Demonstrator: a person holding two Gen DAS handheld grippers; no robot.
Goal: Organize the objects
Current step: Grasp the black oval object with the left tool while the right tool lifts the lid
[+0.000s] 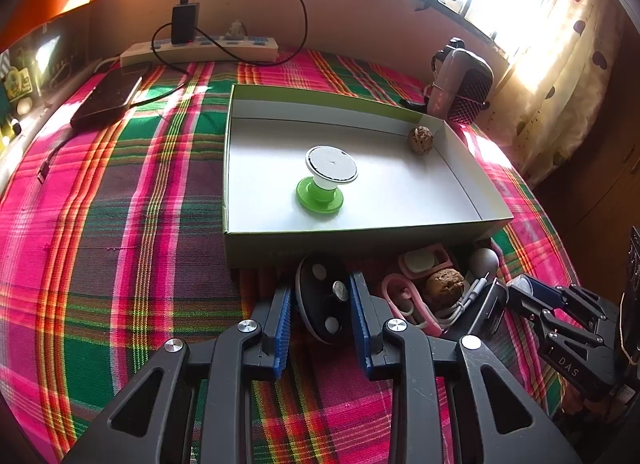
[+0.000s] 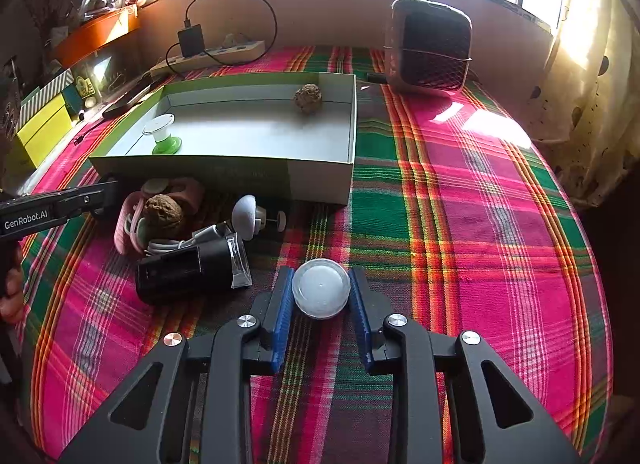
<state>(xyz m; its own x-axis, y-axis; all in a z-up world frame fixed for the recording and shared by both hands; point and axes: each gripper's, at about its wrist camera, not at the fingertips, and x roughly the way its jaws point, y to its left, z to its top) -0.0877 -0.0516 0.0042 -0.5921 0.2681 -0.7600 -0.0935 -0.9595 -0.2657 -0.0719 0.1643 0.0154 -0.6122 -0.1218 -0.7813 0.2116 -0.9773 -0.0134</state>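
A green-walled box (image 1: 360, 232) with a white floor sits on the plaid cloth. It holds a green-and-white spool (image 1: 326, 179) and a walnut (image 1: 420, 139). Just in front of the box, my left gripper (image 1: 320, 304) is shut on a black oval disc (image 1: 320, 296) with white dots, its blue pads against both sides. Beside it lies a pile: a second walnut (image 1: 444, 288), pink items (image 1: 400, 300) and a white cable (image 2: 168, 244). My right gripper (image 2: 321, 296) is shut on a white round cap (image 2: 321, 292) resting on the cloth. A black bottle (image 2: 188, 270) lies to its left.
A power strip (image 1: 200, 49) with a black charger and a dark slab (image 1: 108, 97) lie at the back left. A mesh-fronted heater (image 2: 430, 45) stands behind the box (image 2: 320, 179). Yellow boxes (image 2: 44, 127) line the left edge. A person's hand (image 2: 12, 296) shows at the far left.
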